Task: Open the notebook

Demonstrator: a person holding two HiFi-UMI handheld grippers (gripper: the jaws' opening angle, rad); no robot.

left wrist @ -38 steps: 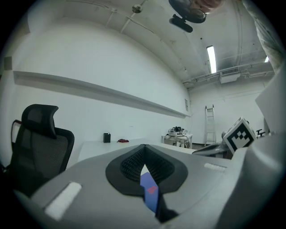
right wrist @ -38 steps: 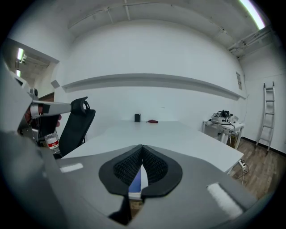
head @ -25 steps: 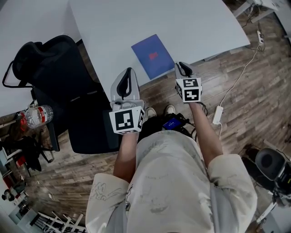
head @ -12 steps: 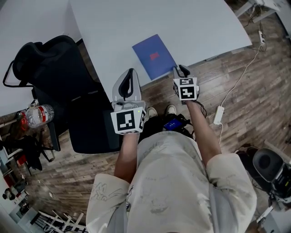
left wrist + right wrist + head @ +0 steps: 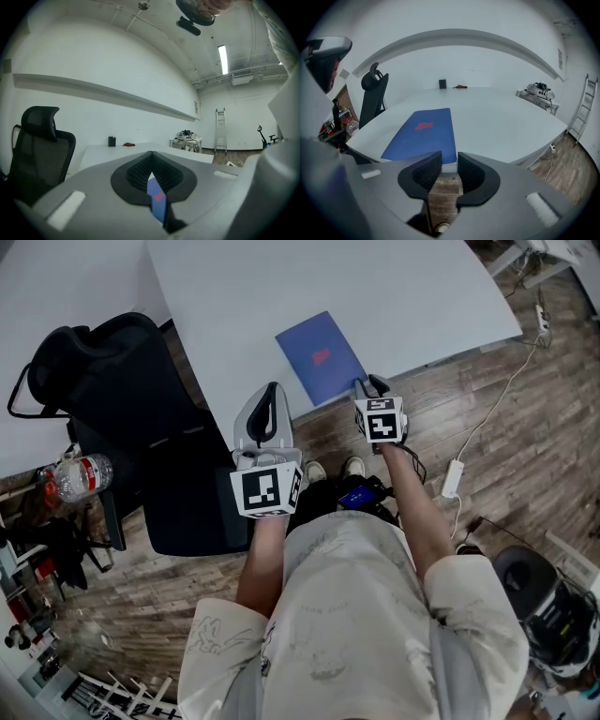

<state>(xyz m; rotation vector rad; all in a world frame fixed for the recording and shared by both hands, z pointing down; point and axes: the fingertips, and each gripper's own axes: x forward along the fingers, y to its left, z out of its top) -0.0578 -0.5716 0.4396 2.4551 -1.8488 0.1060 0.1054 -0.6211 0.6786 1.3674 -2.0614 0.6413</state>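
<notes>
Left gripper point(image 5: 271, 397) sits left of centre, jaws pressed together on nothing; closed blue notebook point(image 5: 321, 356) lies flat at the white table's point(image 5: 422, 296) near edge, long axis running lower right to upper left; right gripper point(image 5: 369, 386) has dropped to its near corner, jaws just been opening, now spread wide and empty, likely lining up to catch the cover.

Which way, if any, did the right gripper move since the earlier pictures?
Yes. The right gripper sank and shifted left, closer to the near corner of the blue notebook. Its fingers have just been opening, nothing between them.
</notes>
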